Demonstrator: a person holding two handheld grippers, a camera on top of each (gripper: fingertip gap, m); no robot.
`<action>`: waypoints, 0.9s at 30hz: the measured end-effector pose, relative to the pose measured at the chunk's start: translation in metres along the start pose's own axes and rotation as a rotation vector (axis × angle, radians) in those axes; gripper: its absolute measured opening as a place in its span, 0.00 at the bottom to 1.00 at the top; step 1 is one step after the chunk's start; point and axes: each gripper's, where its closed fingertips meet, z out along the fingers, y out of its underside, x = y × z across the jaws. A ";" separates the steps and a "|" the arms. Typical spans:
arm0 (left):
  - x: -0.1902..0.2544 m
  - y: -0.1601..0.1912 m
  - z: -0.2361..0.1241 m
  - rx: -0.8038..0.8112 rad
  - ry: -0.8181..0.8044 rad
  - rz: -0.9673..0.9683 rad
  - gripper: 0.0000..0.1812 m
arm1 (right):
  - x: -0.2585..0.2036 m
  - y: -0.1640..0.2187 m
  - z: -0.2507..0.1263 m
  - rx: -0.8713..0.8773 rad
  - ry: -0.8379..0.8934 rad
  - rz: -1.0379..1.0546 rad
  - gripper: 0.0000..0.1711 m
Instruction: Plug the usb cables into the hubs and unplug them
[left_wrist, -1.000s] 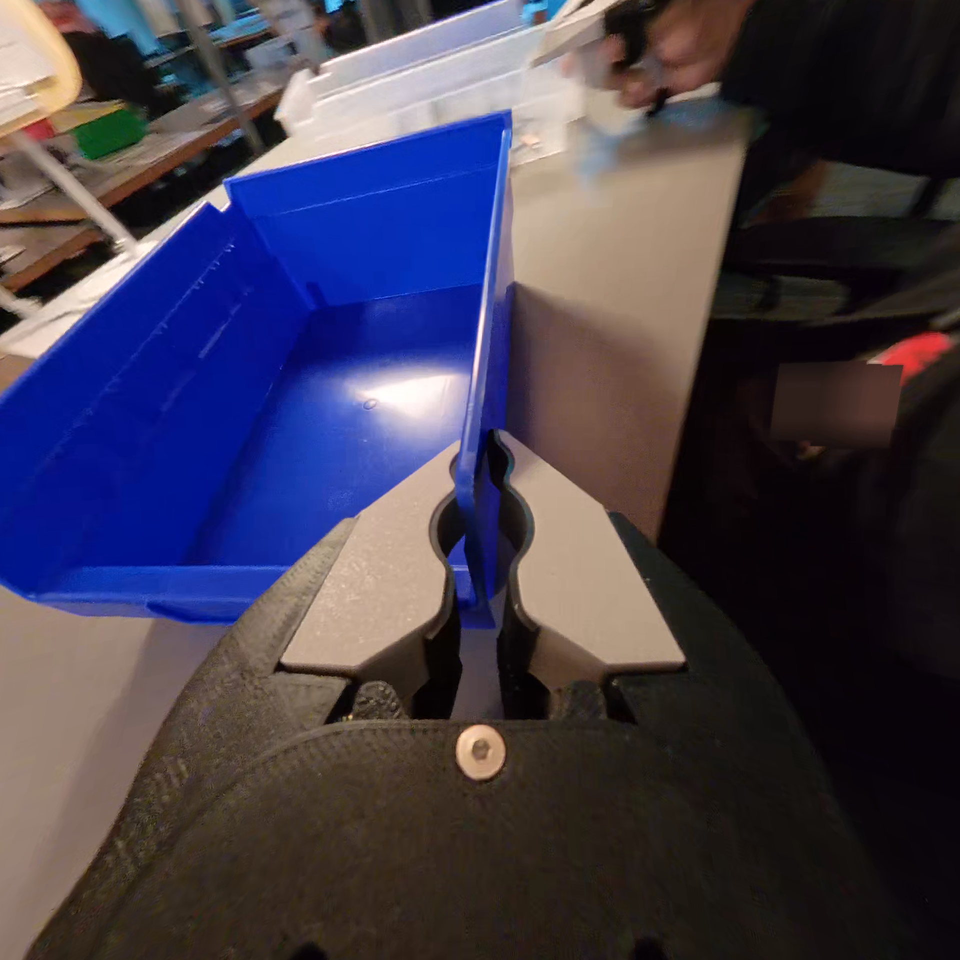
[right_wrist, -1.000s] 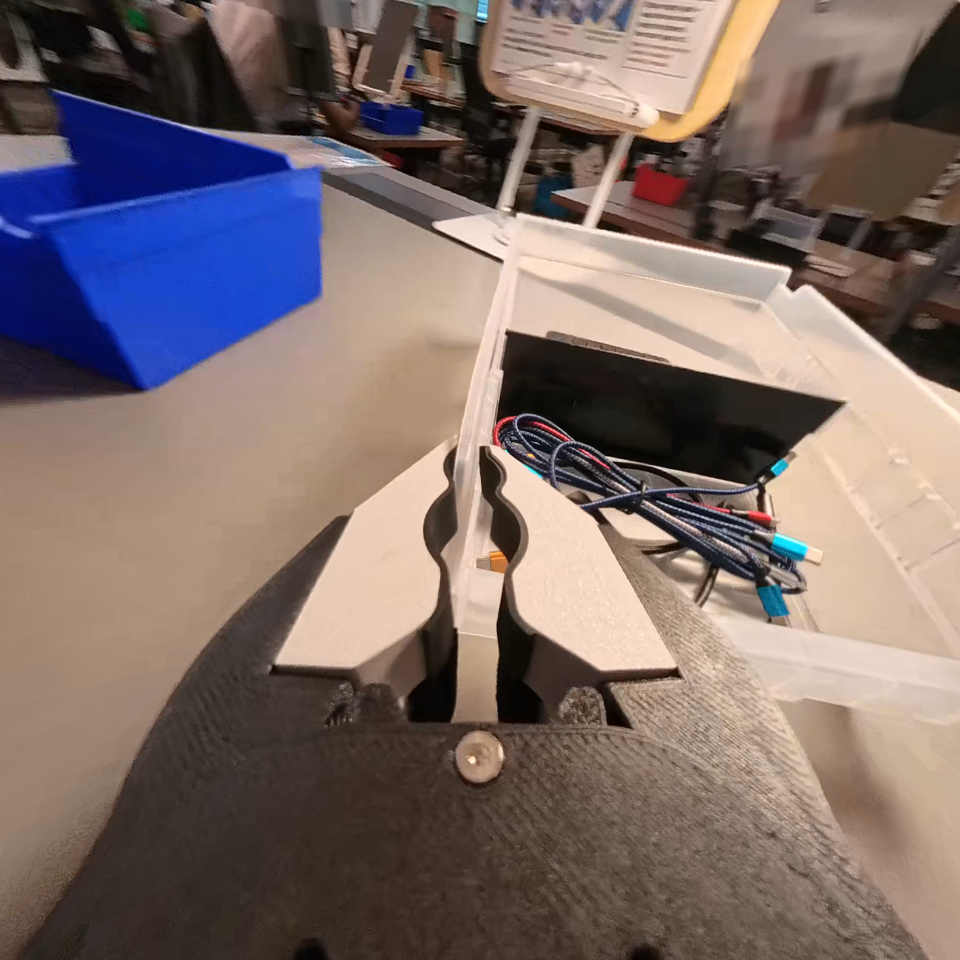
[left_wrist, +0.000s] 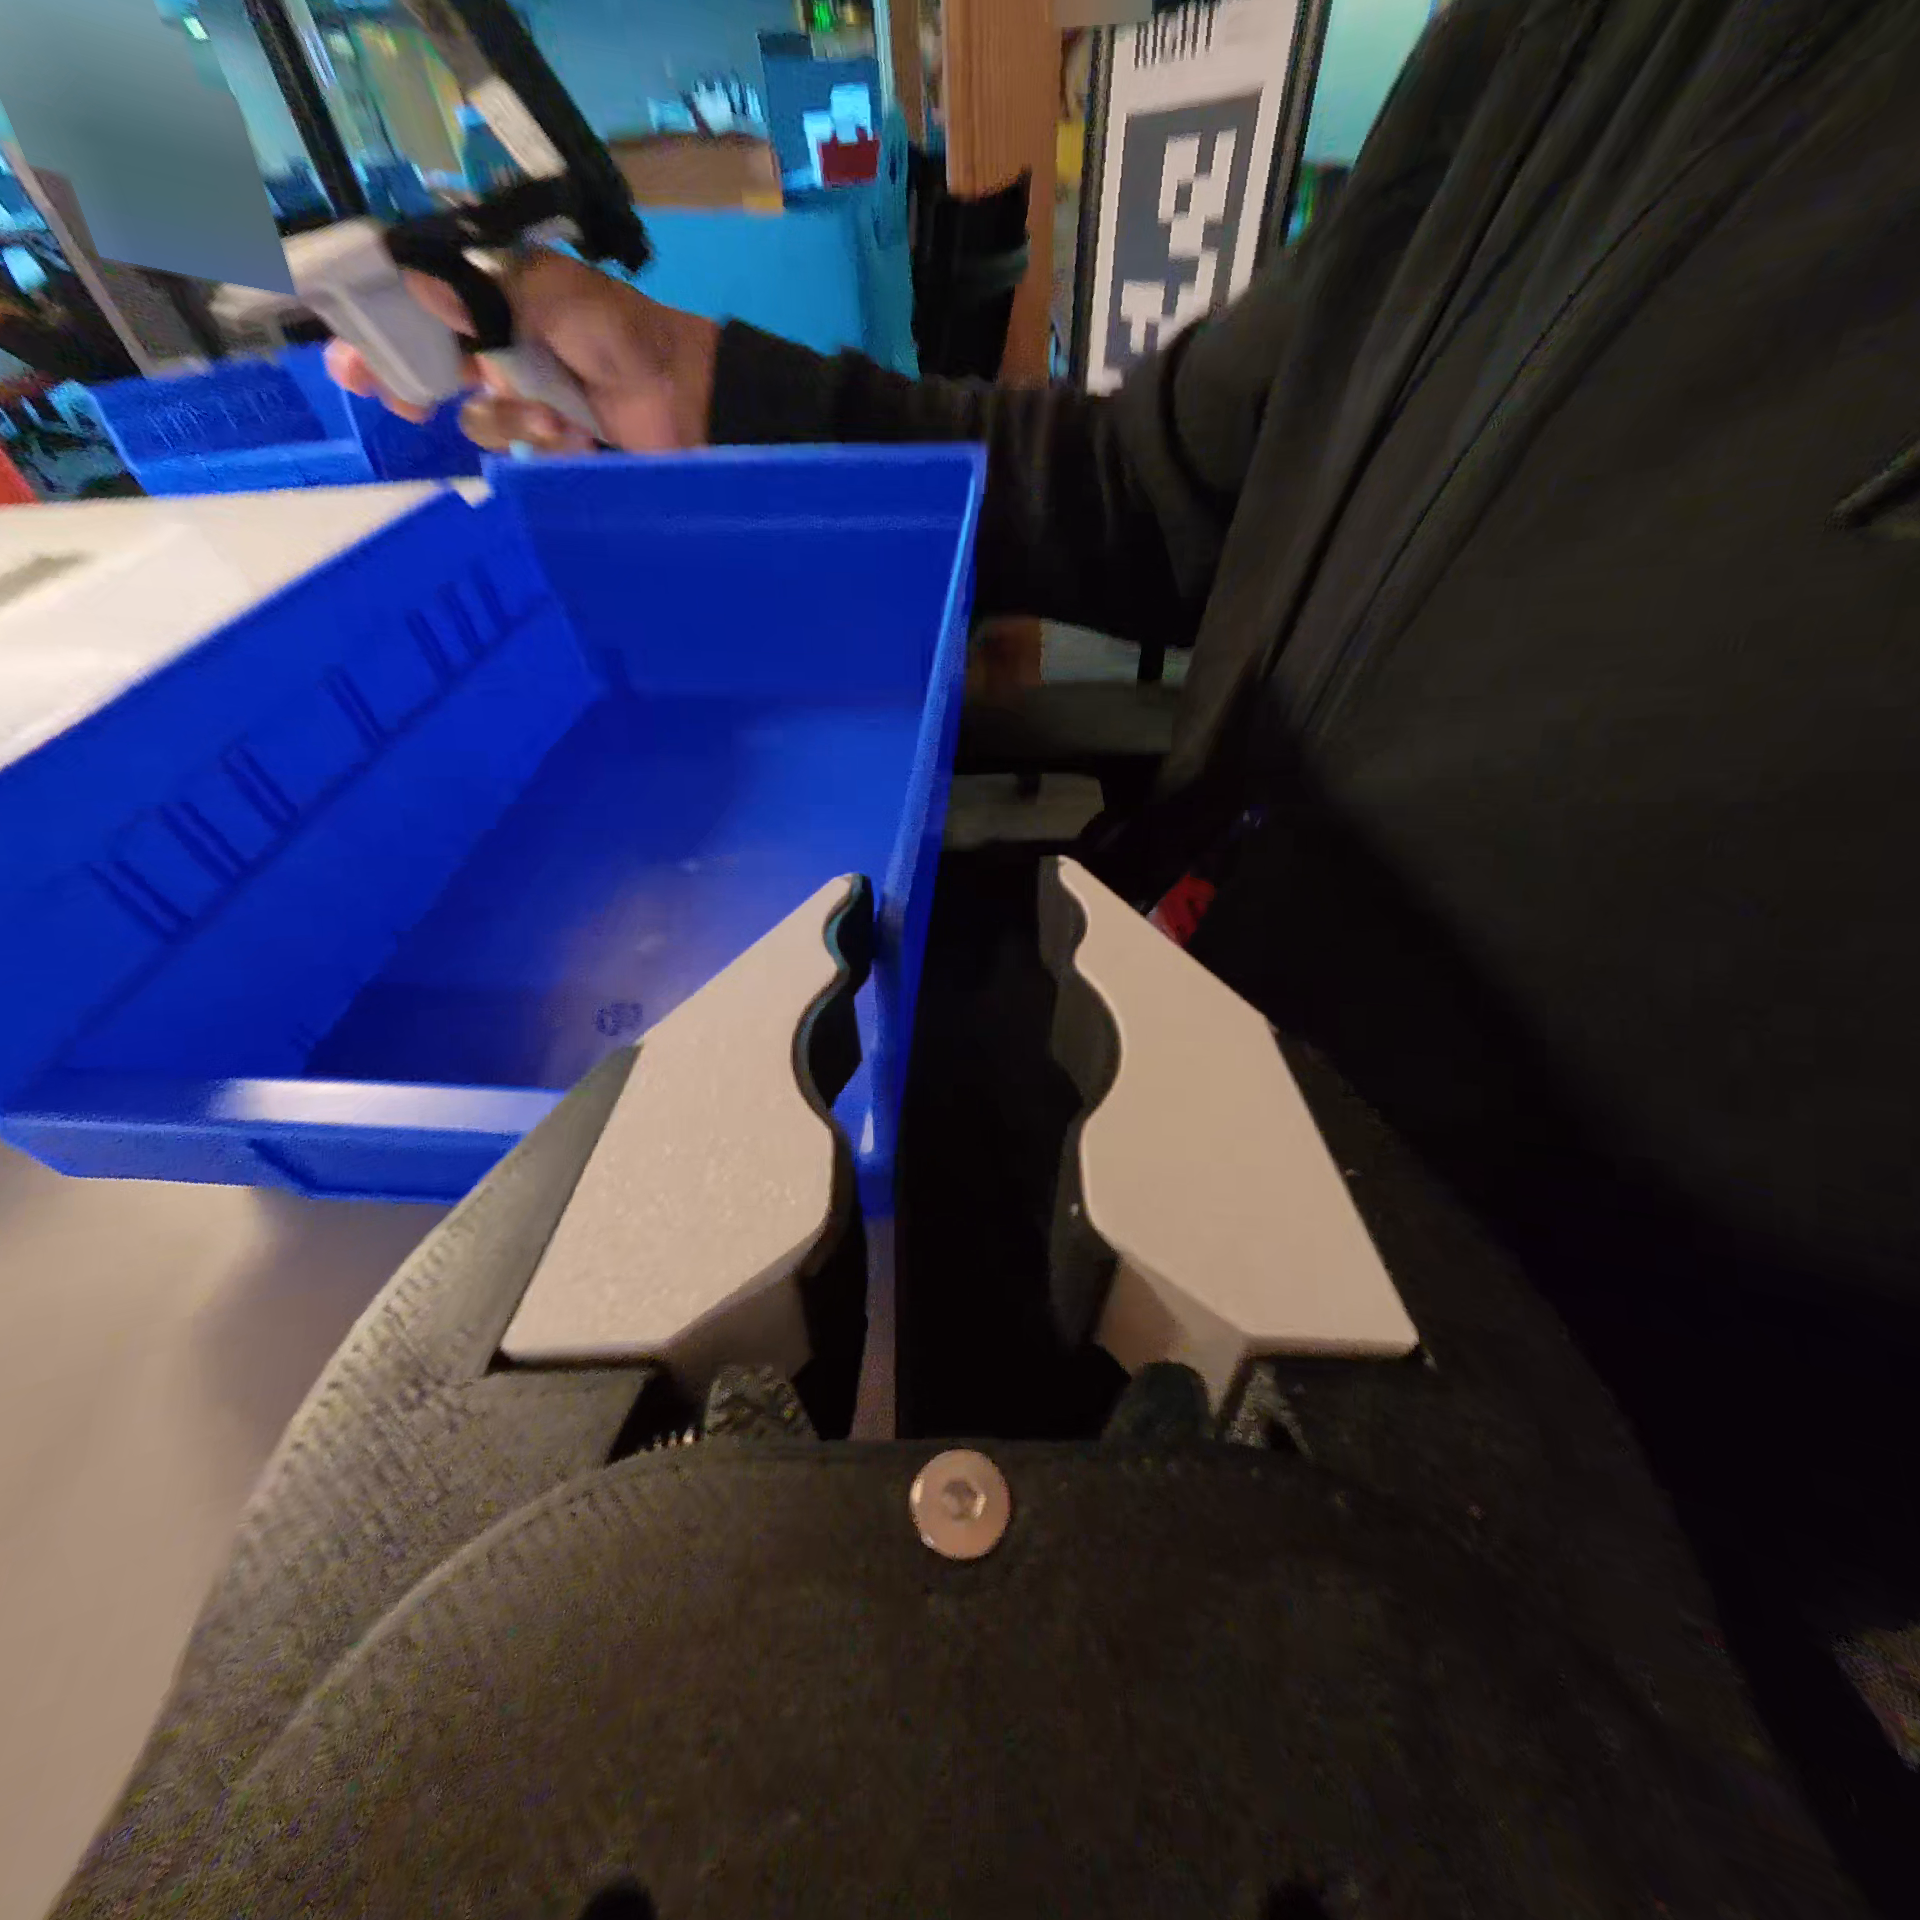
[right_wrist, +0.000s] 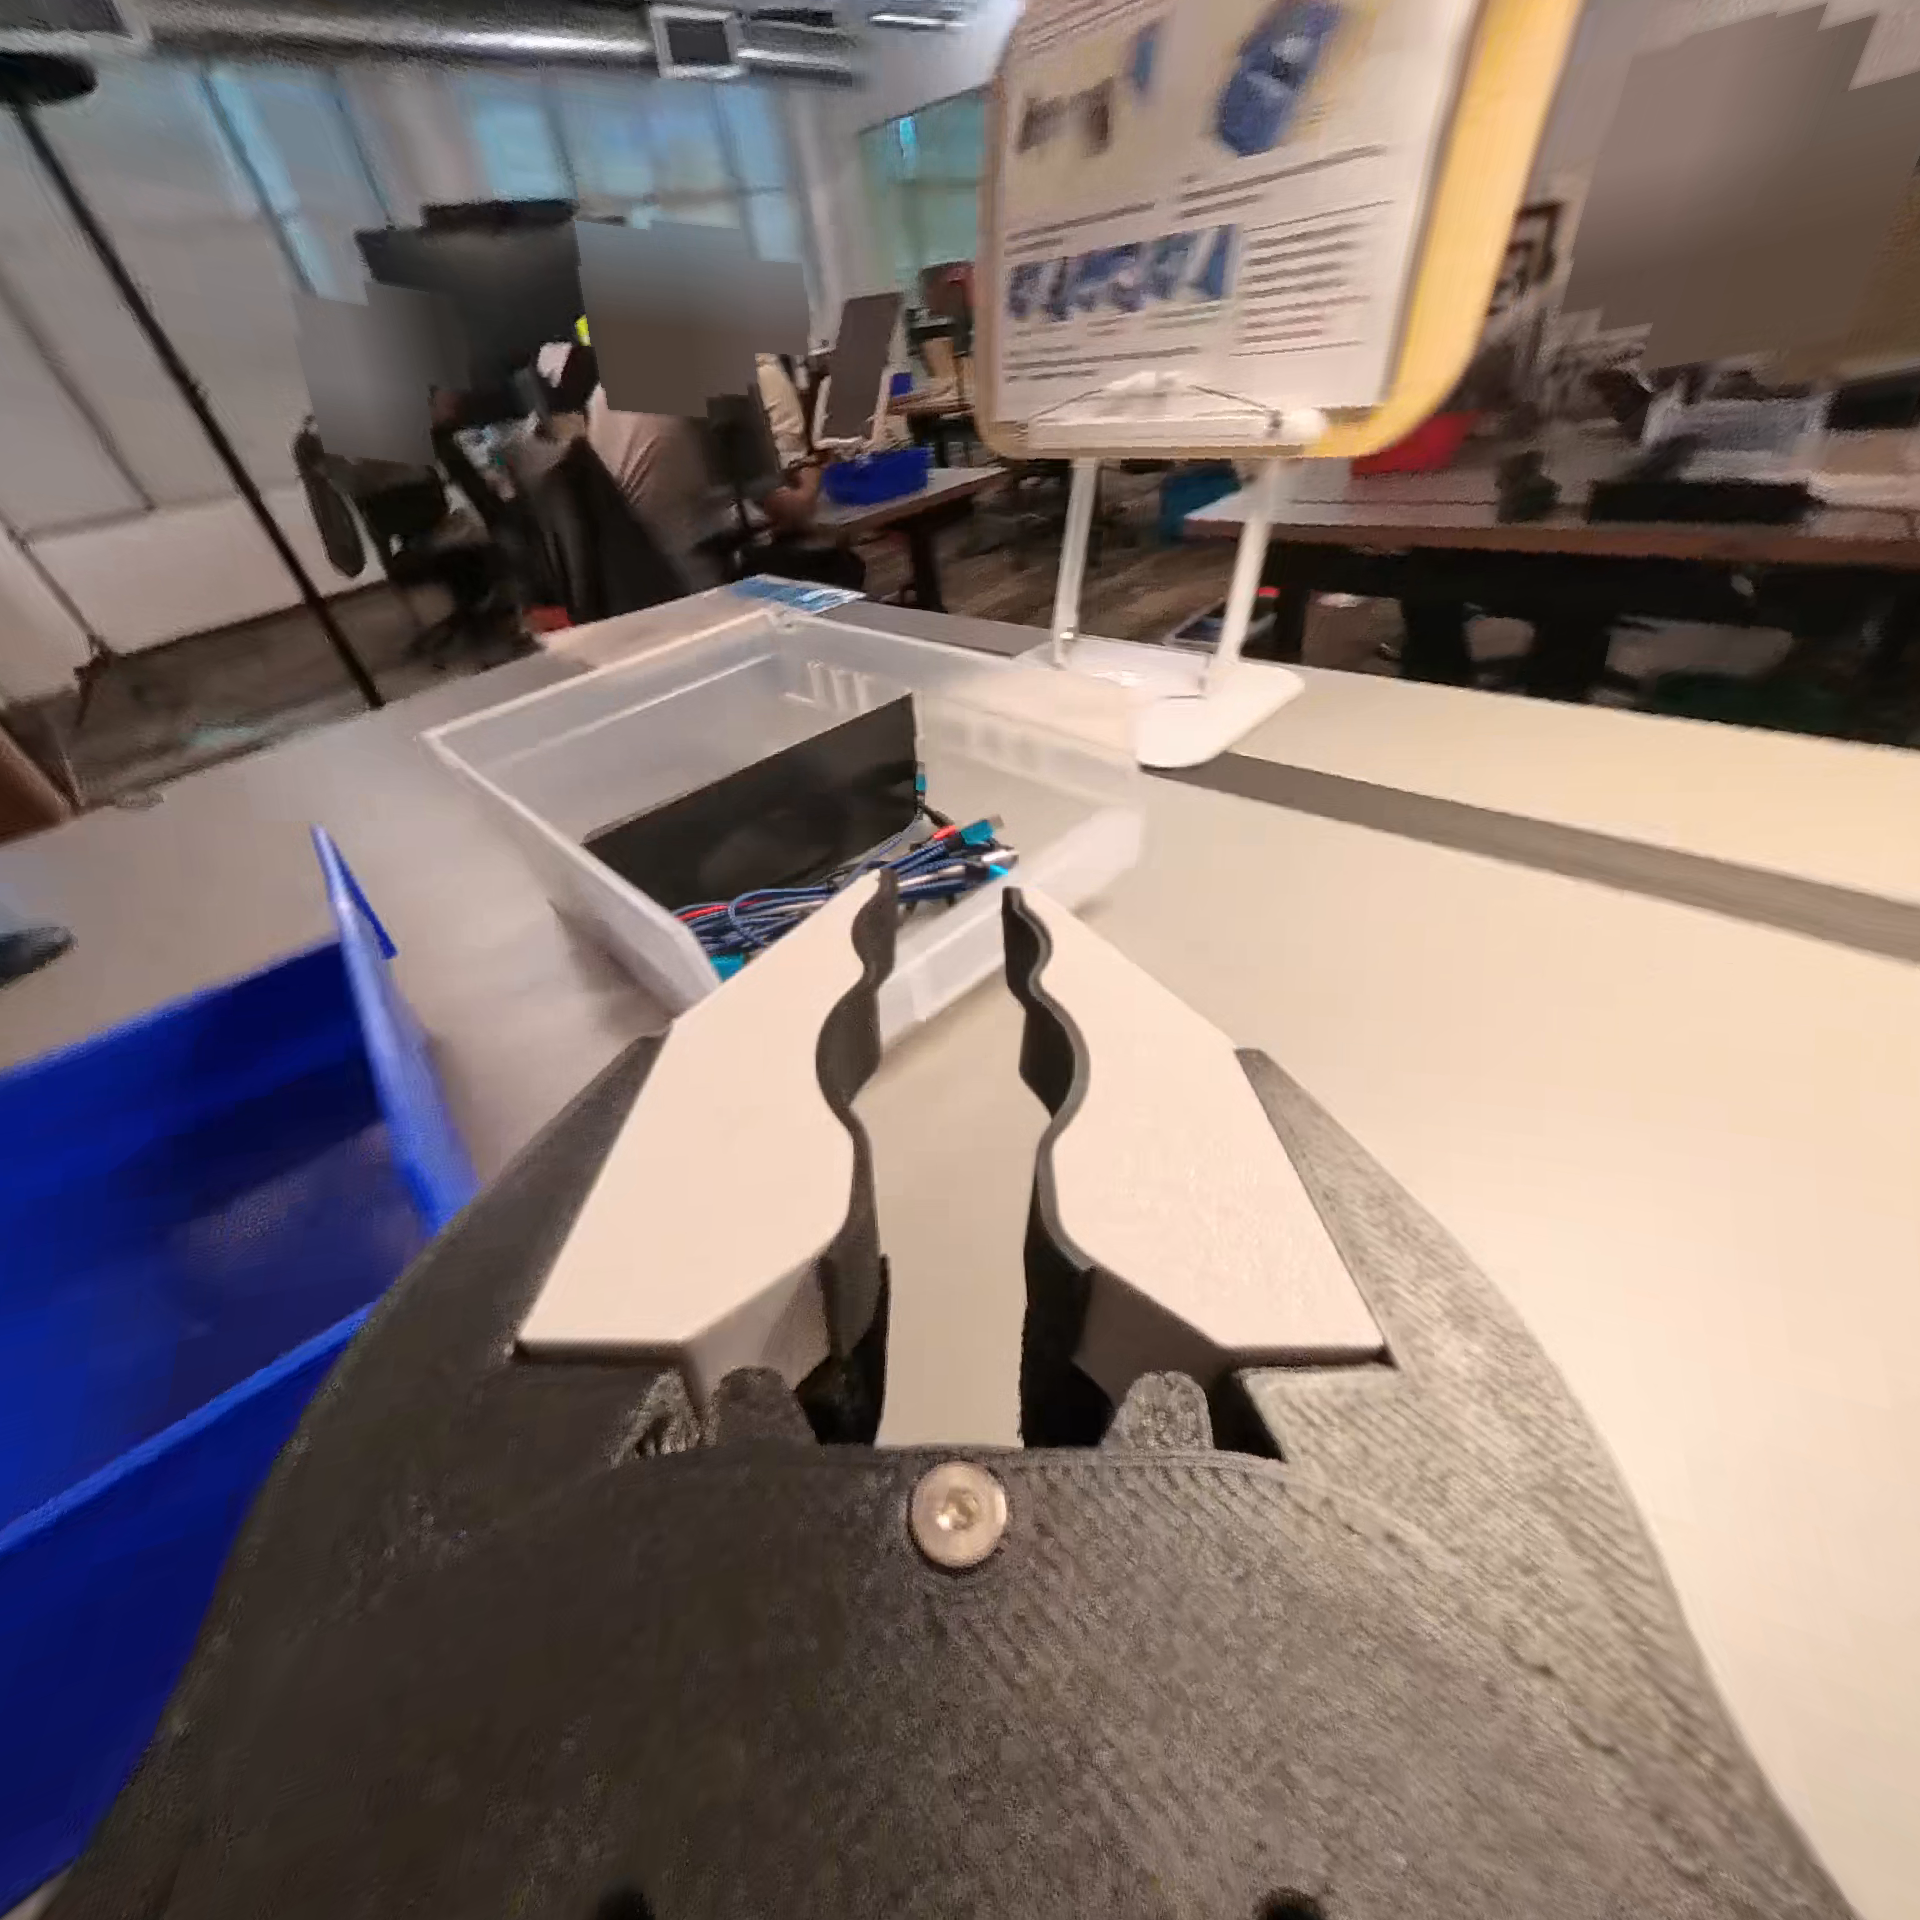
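Observation:
My left gripper (left_wrist: 958, 878) is open. The right wall of an empty blue bin (left_wrist: 520, 831) stands between its fingers, close to the left finger (left_wrist: 727, 1091). My right gripper (right_wrist: 940, 894) is open and empty above the grey table (right_wrist: 1455, 1143). Beyond it a clear plastic bin (right_wrist: 582, 758) holds a bundle of blue braided usb cables (right_wrist: 821, 899) and a black box (right_wrist: 769, 810). I cannot make out any hub. The blue bin also shows in the right wrist view (right_wrist: 208, 1195), at the lower left.
A person in a dark jacket (left_wrist: 1558, 727) stands right of the blue bin, and their hand (left_wrist: 603, 353) holds the other gripper beyond it. A sign on a white stand (right_wrist: 1195, 208) stands behind the clear bin. More blue bins (left_wrist: 218, 426) sit farther back. Spacing between my two grippers at the tips: around 45 cm.
Both grippers have opened and let go of the bin walls they were shut on. The right gripper has pulled back from the clear bin. The left view has swung towards the person.

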 end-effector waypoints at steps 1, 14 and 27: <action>0.000 -0.010 -0.007 0.039 -0.014 0.006 0.21 | -0.003 -0.001 -0.019 0.001 0.011 0.033 0.12; -0.306 -0.010 -0.084 0.035 -0.785 -0.718 0.49 | -0.179 0.100 -0.081 -0.357 -0.074 0.137 0.50; -0.383 0.061 -0.085 -0.285 -0.951 -0.792 0.08 | -0.095 0.088 -0.084 -0.658 0.036 -0.342 0.09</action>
